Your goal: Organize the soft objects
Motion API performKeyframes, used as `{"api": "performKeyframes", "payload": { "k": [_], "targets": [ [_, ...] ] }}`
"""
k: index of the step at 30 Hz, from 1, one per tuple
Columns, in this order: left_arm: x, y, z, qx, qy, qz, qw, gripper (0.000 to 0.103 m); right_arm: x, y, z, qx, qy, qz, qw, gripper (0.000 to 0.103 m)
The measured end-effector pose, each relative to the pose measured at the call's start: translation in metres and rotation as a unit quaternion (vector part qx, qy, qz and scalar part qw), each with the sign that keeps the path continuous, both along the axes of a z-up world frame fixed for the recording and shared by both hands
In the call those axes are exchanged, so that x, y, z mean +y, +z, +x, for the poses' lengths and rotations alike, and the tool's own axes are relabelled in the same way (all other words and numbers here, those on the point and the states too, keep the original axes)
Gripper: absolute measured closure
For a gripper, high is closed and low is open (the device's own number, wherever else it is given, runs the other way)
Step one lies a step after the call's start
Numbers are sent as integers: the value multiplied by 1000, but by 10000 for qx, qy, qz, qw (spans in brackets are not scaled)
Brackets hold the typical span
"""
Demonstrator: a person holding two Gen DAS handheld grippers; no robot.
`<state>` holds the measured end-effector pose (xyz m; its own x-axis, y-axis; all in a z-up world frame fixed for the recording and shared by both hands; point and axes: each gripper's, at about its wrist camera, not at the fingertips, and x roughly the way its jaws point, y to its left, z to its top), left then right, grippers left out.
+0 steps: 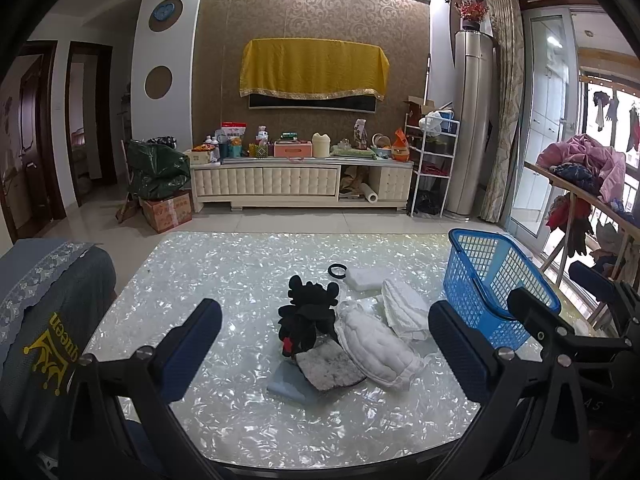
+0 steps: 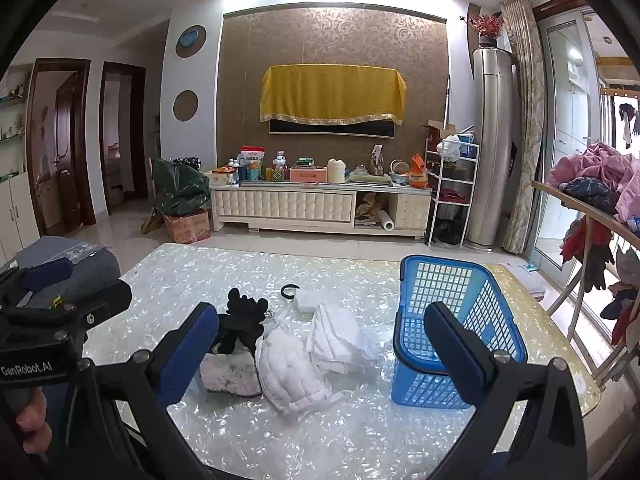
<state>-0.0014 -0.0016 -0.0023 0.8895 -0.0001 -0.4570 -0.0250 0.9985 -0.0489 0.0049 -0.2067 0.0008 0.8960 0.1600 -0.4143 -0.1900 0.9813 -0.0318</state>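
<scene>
Blue basket (image 2: pixel 456 332) is light, so either spread, empty gripper (image 1: pixel 324 344) (image 2: pixel 320 344) dropping the black plush (image 1: pixel 308 316) in could tip it.

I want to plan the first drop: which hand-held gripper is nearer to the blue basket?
Right. The right hand-held gripper has the blue basket just behind its right finger; the left hand-held gripper faces the soft pile, farther left.

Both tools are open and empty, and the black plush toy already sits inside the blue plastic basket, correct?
Not quite. The black plush toy still lies on the pearly table, left of the blue plastic basket, as the left wrist view shows. Left tool and right tool are open and empty.
</scene>
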Motion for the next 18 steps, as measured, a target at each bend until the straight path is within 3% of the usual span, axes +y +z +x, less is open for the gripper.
{"api": "performKeyframes", "payload": {
  "k": [18],
  "targets": [
    [-3, 0, -4, 23, -78, 3, 10000, 0, 0, -2, -4, 56, -28, -58, 10000, 0]
  ]
}}
